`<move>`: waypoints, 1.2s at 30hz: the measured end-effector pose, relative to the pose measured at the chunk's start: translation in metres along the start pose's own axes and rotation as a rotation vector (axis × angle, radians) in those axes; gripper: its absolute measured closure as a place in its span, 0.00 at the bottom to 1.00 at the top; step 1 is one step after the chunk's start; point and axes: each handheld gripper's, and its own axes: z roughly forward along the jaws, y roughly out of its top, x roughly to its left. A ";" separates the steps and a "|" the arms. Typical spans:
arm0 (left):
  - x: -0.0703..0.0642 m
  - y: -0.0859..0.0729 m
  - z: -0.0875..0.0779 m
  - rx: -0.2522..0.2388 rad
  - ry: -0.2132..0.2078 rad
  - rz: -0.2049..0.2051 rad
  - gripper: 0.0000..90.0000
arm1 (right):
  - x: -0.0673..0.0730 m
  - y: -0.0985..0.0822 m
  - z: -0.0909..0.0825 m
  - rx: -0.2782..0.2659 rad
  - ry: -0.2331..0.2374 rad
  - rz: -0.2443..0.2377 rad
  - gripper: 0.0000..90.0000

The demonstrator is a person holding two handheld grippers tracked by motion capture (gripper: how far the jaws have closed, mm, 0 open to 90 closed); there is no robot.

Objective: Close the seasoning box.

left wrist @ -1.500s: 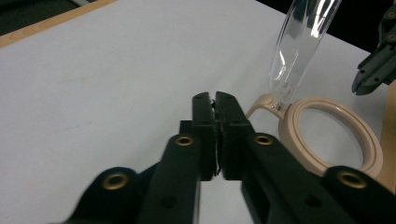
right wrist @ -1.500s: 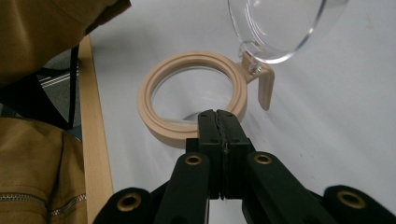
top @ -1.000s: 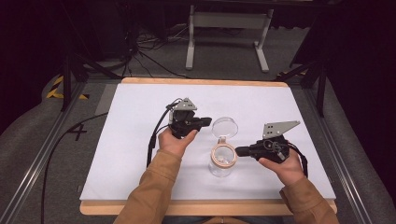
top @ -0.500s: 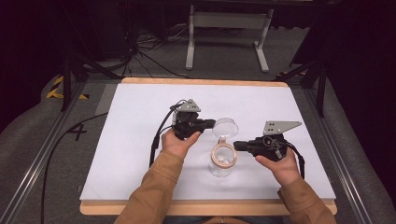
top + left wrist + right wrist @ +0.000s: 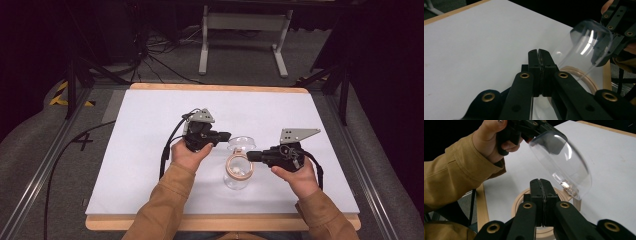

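High view: we see a white desk [image 5: 150, 150] with a wooden edge, and a person's two forearms in tan sleeves coming in from the near side. The left hand [image 5: 189, 155] holds the left tool [image 5: 223, 135] near the desk's middle, pointing right. The right hand [image 5: 294, 175] holds the right tool [image 5: 251, 156], pointing left. Between them stands a clear glass jar [image 5: 237, 177] with a pale wooden ring at its mouth. Just beyond it, a clear glass lid [image 5: 242, 143] sits raised and tilted by the left tool's tip. We cannot tell from here how either tool's jaws stand.

Left gripper view: the left tool [image 5: 540, 56] has its two black jaws pressed together, with nothing visible between them. The clear lid [image 5: 584, 46] lies tilted just to the right of the jaw tips; whether it touches them we cannot tell. The jar's wooden ring [image 5: 584, 77] shows beneath it. The other tool appears at far right.

Right gripper view: the right tool [image 5: 541, 185] likewise has its jaws closed on each other, empty. Its tips sit over the wooden ring [image 5: 520, 200] of the jar. The clear lid [image 5: 564, 162] hangs tilted above, at the far tool held by the left hand [image 5: 491, 140].
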 end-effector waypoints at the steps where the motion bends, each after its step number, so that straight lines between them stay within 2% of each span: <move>1: 0.000 0.000 -0.001 -0.004 0.001 0.003 0.99 | 0.001 0.000 0.001 0.003 0.005 -0.003 1.00; 11: 0.004 -0.001 -0.013 -0.005 0.028 -0.005 0.98 | 0.004 0.003 0.001 0.052 0.038 -0.005 1.00; 13: 0.005 -0.002 -0.015 0.001 0.033 -0.006 0.98 | 0.006 0.004 0.001 0.088 0.040 -0.010 1.00; 22: 0.007 -0.002 -0.020 0.008 0.053 0.004 0.98 | 0.009 0.004 0.003 0.178 0.050 -0.002 1.00; 30: 0.007 -0.002 -0.020 0.015 0.047 0.000 0.98 | 0.012 0.001 0.009 0.282 0.078 0.007 1.00; 33: 0.007 -0.002 -0.021 0.007 0.048 0.001 0.97 | 0.013 0.000 0.010 0.301 0.082 0.009 1.00; 34: 0.007 -0.002 -0.021 0.011 0.048 -0.002 0.97 | 0.013 -0.001 0.011 0.337 0.098 0.011 1.00; 36: 0.008 -0.002 -0.022 0.009 0.047 -0.002 0.97 | 0.014 -0.002 0.012 0.352 0.102 0.010 1.00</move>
